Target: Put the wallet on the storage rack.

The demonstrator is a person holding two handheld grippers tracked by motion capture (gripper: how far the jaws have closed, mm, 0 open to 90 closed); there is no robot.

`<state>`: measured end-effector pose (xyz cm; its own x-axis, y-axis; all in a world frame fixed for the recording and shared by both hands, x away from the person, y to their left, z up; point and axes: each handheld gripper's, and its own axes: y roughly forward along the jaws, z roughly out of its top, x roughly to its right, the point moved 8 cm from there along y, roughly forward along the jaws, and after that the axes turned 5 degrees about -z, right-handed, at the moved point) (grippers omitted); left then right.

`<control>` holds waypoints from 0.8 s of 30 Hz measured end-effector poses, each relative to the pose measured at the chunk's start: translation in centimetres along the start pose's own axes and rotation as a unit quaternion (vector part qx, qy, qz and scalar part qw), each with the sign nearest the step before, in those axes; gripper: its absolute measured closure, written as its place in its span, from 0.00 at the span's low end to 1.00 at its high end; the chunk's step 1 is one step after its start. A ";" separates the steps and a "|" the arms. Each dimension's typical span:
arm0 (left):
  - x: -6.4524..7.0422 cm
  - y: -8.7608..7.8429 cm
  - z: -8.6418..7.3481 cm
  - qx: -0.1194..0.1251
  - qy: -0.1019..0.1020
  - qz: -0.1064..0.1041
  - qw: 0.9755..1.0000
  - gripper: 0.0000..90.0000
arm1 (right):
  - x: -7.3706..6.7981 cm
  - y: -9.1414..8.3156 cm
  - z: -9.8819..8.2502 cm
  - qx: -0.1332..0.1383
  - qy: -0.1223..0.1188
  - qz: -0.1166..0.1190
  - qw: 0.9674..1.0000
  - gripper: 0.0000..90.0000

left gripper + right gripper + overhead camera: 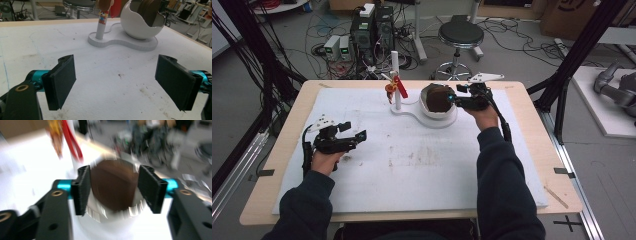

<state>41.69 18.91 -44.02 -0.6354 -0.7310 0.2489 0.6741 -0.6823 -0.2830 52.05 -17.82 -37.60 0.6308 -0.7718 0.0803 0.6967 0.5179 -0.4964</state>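
A white stand (412,113) at the table's far middle carries an upright post (395,70) with a red and yellow figure (396,88) hung on it, and a white eggshell-shaped bowl (432,113). A brown object (439,98) sits in the bowl. My right gripper (455,98) is at the bowl's right side. In the blurred right gripper view its jaws (113,191) stand open, one on each side of the brown object (113,187). My left gripper (354,131) rests low over the white mat at the left, open (116,82) with nothing between its pads.
A white mat (412,170) covers most of the wooden table (287,145). Behind the table are a black stool (460,35), computer boxes (367,30) and loose cables on the floor. A grey robot arm (617,87) lies off to the right.
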 end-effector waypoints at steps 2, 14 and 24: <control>0.1 0.0 0.1 0.003 0.000 -0.005 1.000 0.19 | -0.3 -1.1 -1.6 -0.010 -0.022 -0.012 1.000 0.43; 0.2 0.1 0.4 0.017 -0.007 -0.014 1.000 0.20 | -1.9 -6.0 -8.9 -0.015 0.012 -0.010 1.000 0.28; 0.6 0.0 0.7 0.022 0.051 0.001 0.998 0.20 | -1.4 -7.6 -11.2 0.016 0.025 -0.026 0.999 0.23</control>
<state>41.54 18.48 -43.24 -0.6672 -0.7291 0.1522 0.6899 -0.6820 -0.2429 42.03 -24.83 -43.59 0.5760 -0.8151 0.0626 0.7395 0.4868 -0.4649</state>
